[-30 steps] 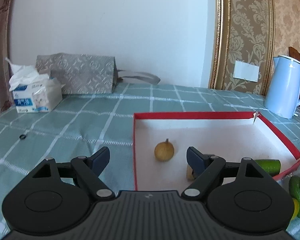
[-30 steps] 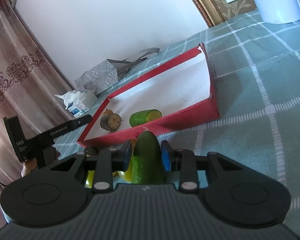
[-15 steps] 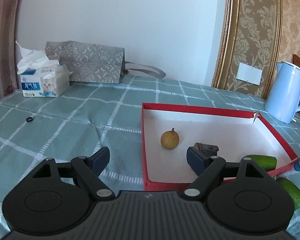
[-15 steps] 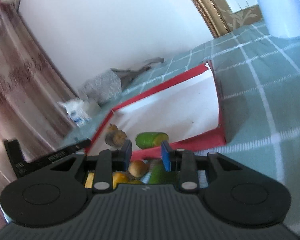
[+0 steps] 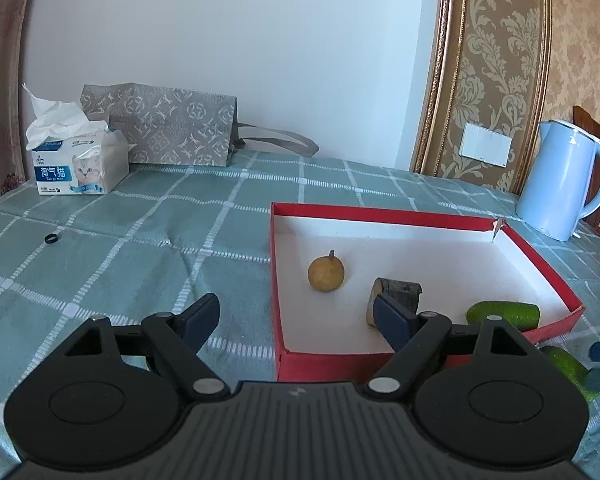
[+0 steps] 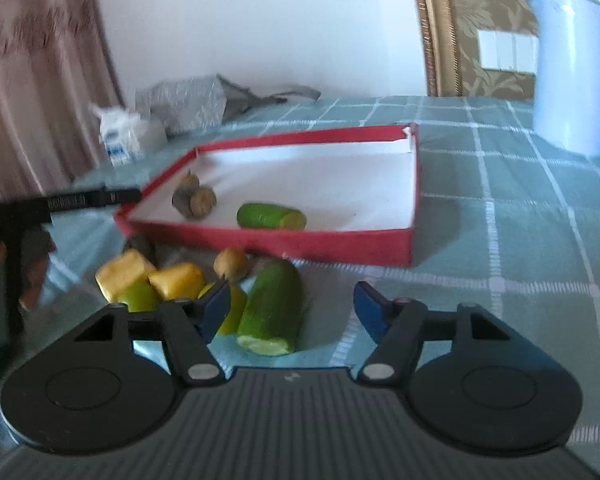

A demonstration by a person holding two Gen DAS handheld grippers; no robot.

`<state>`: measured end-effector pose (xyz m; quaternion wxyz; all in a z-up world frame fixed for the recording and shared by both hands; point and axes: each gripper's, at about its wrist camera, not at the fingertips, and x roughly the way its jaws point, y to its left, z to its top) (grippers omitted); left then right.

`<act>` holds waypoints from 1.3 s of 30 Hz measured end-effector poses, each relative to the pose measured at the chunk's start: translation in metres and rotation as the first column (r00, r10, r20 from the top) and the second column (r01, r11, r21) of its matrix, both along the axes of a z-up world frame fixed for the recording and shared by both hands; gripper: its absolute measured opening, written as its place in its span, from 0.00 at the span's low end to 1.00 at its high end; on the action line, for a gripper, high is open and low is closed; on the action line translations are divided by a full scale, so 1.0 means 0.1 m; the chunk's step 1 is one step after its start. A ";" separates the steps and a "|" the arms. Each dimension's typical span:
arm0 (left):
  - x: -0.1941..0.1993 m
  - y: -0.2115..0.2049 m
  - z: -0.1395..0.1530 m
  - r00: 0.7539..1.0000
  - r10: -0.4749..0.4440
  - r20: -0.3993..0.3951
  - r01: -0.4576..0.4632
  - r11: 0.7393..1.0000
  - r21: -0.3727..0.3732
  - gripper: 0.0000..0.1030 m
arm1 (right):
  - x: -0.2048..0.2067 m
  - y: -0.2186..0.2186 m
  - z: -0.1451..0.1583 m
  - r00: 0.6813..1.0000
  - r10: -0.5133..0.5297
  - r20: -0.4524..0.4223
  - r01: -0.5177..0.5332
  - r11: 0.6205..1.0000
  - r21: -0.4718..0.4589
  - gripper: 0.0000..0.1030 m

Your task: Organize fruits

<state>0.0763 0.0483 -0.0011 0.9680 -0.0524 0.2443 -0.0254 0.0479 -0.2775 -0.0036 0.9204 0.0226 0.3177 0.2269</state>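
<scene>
A red box point(image 5: 380, 214) with a white floor holds a round yellow fruit point(image 5: 326, 274), a dark cut piece point(image 5: 398, 292) and a green cucumber piece point(image 5: 504, 314). My left gripper point(image 5: 294, 316) hangs open and empty over the box's near left corner. In the right wrist view, a second green cucumber piece point(image 6: 274, 306) lies on the cloth in front of the red box point(image 6: 332, 236). My right gripper point(image 6: 292, 304) is opening around this piece, and its pads stand clear of it. Yellow chunks point(image 6: 126, 276) and a small brown fruit point(image 6: 231, 264) lie just left of it.
A pale blue kettle point(image 5: 560, 184) stands at the back right of the checked green cloth. A tissue pack point(image 5: 80, 164) and a grey patterned bag point(image 5: 160, 132) sit by the wall at the back left. A small black ring point(image 5: 52, 239) lies on the cloth.
The right gripper was shut on the green cucumber piece; its jaws have spread and the piece now lies on the cloth. The right view has rolled level. The left gripper stays open.
</scene>
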 end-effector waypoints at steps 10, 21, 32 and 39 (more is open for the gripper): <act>0.00 0.03 0.01 1.000 -0.005 0.001 0.005 1.000 -0.017 0.82 | -0.07 0.18 0.05 0.996 -0.078 0.050 0.084 0.988 -0.132 0.51; -0.01 0.00 0.00 1.000 -0.027 0.003 0.027 1.000 -0.006 0.82 | -0.09 0.60 -0.11 0.997 0.022 0.077 0.005 0.946 -0.325 0.30; -0.03 0.00 0.01 0.999 -0.044 0.005 0.044 0.999 -0.025 0.82 | -0.51 0.84 0.06 0.897 0.095 0.431 0.149 0.854 -0.499 0.28; -0.03 -0.04 0.00 0.998 -0.061 -0.003 0.061 0.998 -0.009 0.82 | -0.02 1.11 0.10 0.773 0.153 0.616 0.346 0.713 -0.610 0.05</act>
